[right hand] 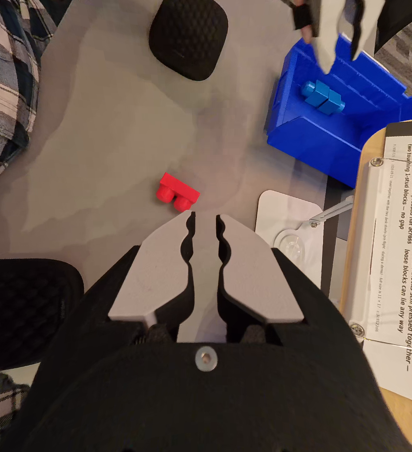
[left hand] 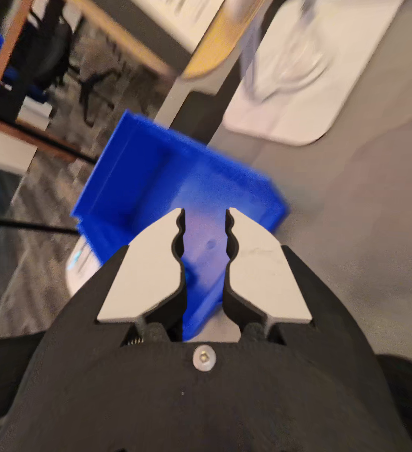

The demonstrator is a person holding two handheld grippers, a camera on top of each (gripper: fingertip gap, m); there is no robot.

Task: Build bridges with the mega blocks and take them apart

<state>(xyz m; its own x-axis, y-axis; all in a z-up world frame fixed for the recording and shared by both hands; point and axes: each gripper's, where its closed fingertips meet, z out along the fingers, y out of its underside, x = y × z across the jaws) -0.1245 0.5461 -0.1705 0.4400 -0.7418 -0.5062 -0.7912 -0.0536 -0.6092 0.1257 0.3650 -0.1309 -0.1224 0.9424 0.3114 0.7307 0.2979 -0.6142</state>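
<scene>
My left gripper [left hand: 205,210] is open and empty, hovering over a blue bin [left hand: 102,186]; this view is blurred. The right wrist view shows the same gripper [right hand: 340,63] above the bin [right hand: 310,144], with two light-blue blocks [right hand: 322,99] pressed together lying inside it. My right gripper [right hand: 205,214] is open and empty, low over the grey table [right hand: 102,122]. A red two-stud block [right hand: 178,189] lies on its side on the table, just beyond and left of my left fingertip [right hand: 175,225], not between the pads.
Two black pads [right hand: 188,36] [right hand: 24,308] lie on the table. A white plate with a clear suction mount [right hand: 288,220] sits to the right. A wooden board with a printed sheet [right hand: 400,244] stands at the right edge. A plaid sleeve [right hand: 4,85] is at the left. Tip to tip, the grippers are about 30 cm apart.
</scene>
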